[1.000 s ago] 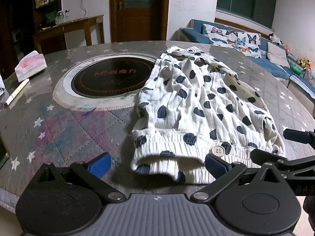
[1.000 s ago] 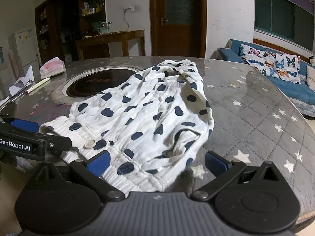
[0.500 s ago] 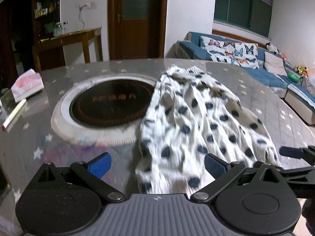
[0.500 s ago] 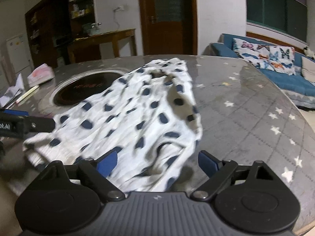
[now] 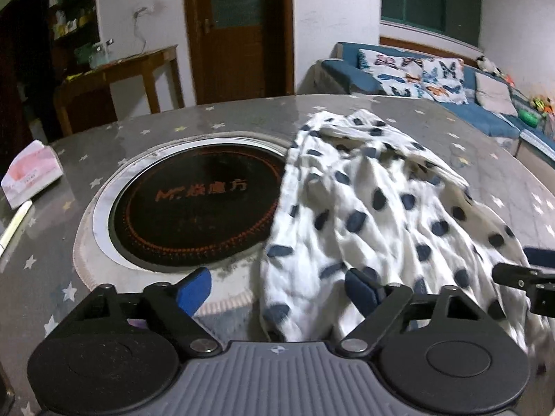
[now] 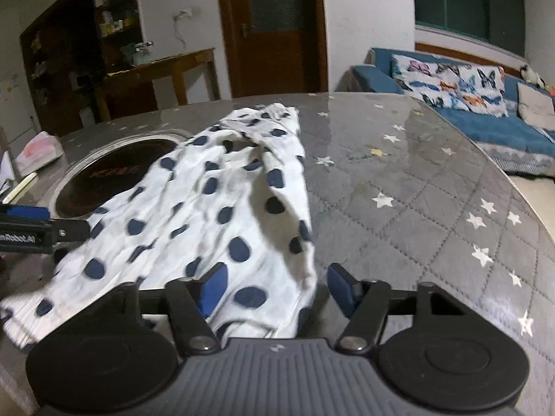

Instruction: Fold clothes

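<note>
A white garment with dark blue dots [image 5: 374, 208] lies stretched on the grey star-print table, its near end lifted. It also shows in the right wrist view [image 6: 215, 208]. My left gripper [image 5: 277, 287] has its jaws wide apart, and the cloth's near left edge drapes between them. My right gripper [image 6: 274, 284] has its jaws apart too, with the cloth's near right edge lying between its blue pads. The right gripper also shows at the right edge of the left wrist view [image 5: 520, 274]. The left gripper shows at the left of the right wrist view [image 6: 38, 228].
A round black cooktop [image 5: 194, 208] is set into the table left of the garment. A pink tissue pack [image 5: 31, 173] and a white pen [image 5: 14, 225] lie at the far left. A blue sofa [image 6: 468, 118] stands beyond the table's right edge.
Both grippers have risen and moved forward over the cloth. The garment's waistband end has come up off the table and now hangs under the grippers.
</note>
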`<state>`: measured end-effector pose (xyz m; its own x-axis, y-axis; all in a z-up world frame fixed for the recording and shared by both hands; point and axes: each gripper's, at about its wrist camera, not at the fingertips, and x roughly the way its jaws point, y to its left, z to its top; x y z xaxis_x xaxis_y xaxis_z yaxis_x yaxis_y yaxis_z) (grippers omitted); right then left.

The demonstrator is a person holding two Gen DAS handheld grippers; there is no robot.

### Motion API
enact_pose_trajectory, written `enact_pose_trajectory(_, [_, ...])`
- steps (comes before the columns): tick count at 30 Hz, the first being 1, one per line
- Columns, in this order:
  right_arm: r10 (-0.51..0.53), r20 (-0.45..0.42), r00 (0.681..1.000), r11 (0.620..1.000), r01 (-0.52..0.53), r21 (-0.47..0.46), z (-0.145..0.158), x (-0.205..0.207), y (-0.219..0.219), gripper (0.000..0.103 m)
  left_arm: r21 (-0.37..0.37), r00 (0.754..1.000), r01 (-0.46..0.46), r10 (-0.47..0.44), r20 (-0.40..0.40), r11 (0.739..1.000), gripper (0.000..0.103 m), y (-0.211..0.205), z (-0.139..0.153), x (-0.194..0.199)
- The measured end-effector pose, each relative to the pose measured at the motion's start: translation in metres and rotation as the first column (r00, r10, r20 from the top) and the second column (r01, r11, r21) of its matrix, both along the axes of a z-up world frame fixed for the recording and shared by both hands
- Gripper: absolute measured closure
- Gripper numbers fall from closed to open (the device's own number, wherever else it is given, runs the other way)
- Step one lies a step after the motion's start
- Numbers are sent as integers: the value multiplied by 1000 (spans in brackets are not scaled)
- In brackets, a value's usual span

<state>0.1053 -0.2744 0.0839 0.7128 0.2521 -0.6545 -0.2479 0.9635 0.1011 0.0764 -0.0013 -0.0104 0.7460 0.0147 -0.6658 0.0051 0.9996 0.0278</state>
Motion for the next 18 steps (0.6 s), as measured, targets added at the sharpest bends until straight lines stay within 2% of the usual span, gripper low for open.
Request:
enact_pose_trajectory(1, [-5, -5, 1000, 1000, 5, 1, -1, 4, -1, 48, 0, 1000, -4, 4, 3, 1000, 21, 2, 0, 3])
enact_pose_trajectory(4, [-16, -2, 1000, 1000, 16, -8, -2, 11, -5, 60, -17, 1000, -21, 21, -8, 1000, 29, 10, -1, 16])
enact_pose_trajectory(5, [-19, -1, 1000, 1000, 19, -12, -2, 14, -6, 67, -28, 1000, -23, 22, -15, 999, 30, 13, -3, 20])
enact_pose_trajectory(7, [-26, 2, 1000, 999, 26, -19, -2, 18, -8, 72, -45, 999, -17, 15, -35, 999, 32, 16, -7, 27])
enact_pose_trajectory(9, [-27, 8, 1000, 999, 27, -29, -2, 20, -9, 87, -47, 999, 4, -6, -46, 999, 38, 15, -12, 32])
enact_pose_trajectory(11, [-32, 15, 999, 999, 33, -39, -2, 21, -11, 94, -39, 998, 24, -26, -52, 999, 45, 12, -15, 34])
enact_pose_trajectory(14, [-60, 35, 998, 997, 61, -49, -1, 19, -17, 100, -37, 998, 49, -50, -44, 998, 65, 8, -17, 35])
enact_pose_trajectory(16, [-82, 52, 995, 994, 86, -65, 0, 17, -22, 100, -49, 998, 49, -51, -44, 998, 84, 8, -17, 37])
enact_pose_trajectory(18, [-109, 73, 991, 989, 115, -93, 1, 14, -26, 100, -43, 998, 34, -36, -44, 999, 95, 9, -18, 37])
